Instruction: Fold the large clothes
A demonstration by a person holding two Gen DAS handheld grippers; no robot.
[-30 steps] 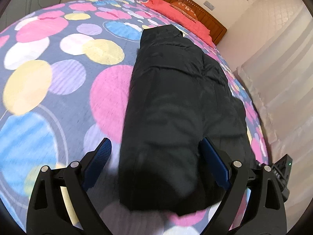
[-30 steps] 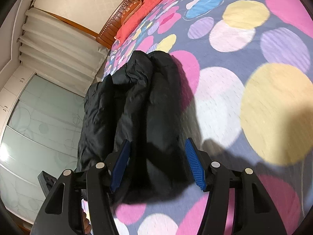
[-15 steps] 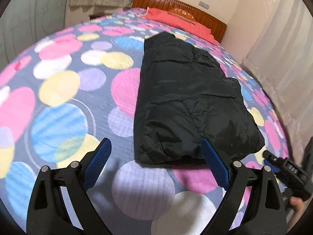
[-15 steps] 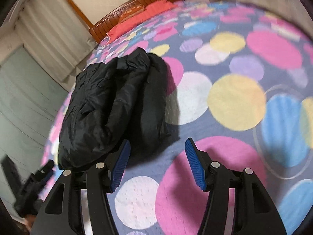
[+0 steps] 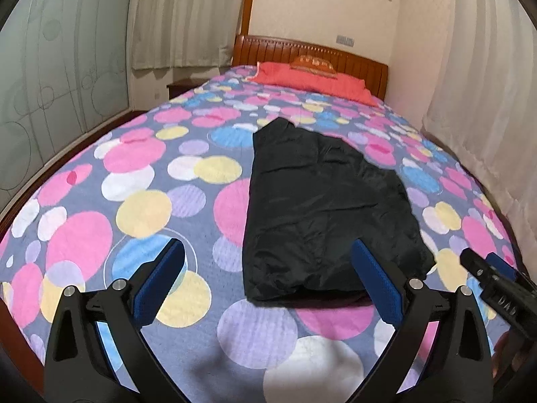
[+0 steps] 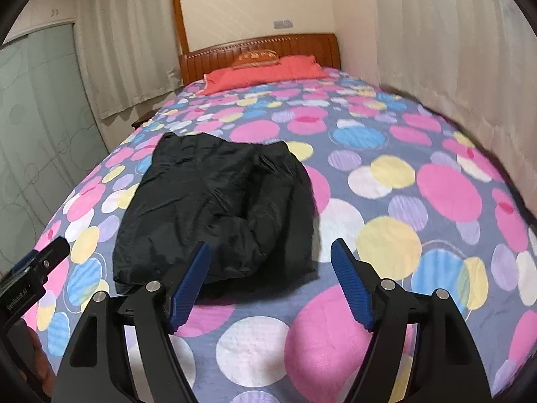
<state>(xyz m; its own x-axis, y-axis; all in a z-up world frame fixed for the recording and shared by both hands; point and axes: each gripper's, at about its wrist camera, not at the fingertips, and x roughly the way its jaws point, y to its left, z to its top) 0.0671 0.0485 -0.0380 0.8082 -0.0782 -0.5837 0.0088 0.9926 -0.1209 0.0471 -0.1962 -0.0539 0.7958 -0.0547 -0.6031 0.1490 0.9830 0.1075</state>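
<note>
covering the bed [image 5: 141,181] is a spotted quilt, a folded black garment [image 5: 322,208] lying mid-bed; left gripper [image 5: 268,278] and right gripper [image 6: 270,282] hover near its edge, fingers wide, holding nothing

A home bedroom: a bed [image 5: 141,181] with wooden headboard [image 5: 312,55], red pillow [image 5: 312,79], and curtained walls [image 5: 486,84].

The folded jacket [image 5: 322,208] lies on the bedspread [image 5: 141,174], lengthwise toward the far headboard [image 5: 308,52]. A pillow [image 5: 312,79] rests on the bed just before the headboard. Both grippers hover apart at the near end, the left gripper [image 5: 268,277] left of the right gripper [image 6: 270,280].
</note>
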